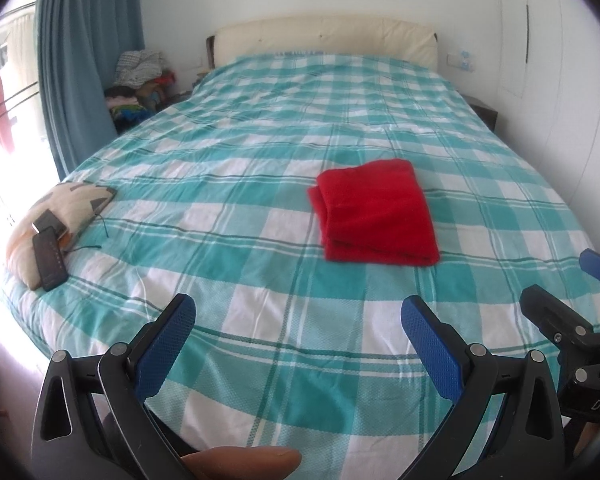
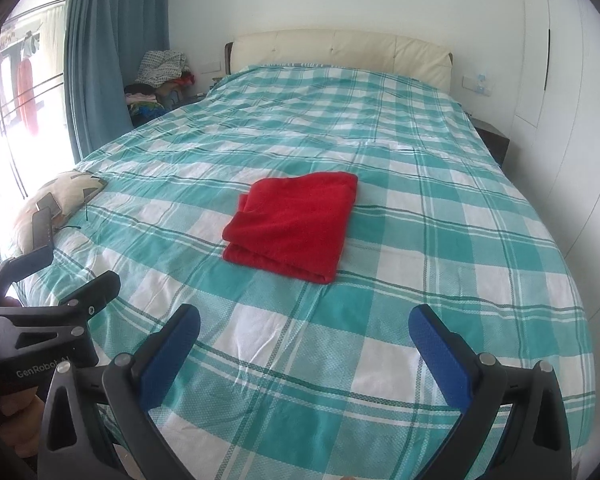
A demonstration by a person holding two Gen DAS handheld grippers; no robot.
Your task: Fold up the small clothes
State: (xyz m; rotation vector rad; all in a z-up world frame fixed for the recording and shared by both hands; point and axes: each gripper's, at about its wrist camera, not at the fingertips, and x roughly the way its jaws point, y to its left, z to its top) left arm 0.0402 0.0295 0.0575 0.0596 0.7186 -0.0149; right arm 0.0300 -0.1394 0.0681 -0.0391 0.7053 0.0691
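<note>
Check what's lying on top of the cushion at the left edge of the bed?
Two flat things lie on the cushion: a long dark remote and a smaller phone-like device at its far end. A thin dark cord trails beside onto the bedspread. Anything beneath them is covered.

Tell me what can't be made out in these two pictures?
- Red cloth: folded, so its inner layers hide what garment it is, in both views.
- Clothes pile beside the curtain: too small to tell items apart.
- Dark device on the cushion: markings too small; in the right view the left gripper covers part.
- Window: glare washes out the outside.
</note>
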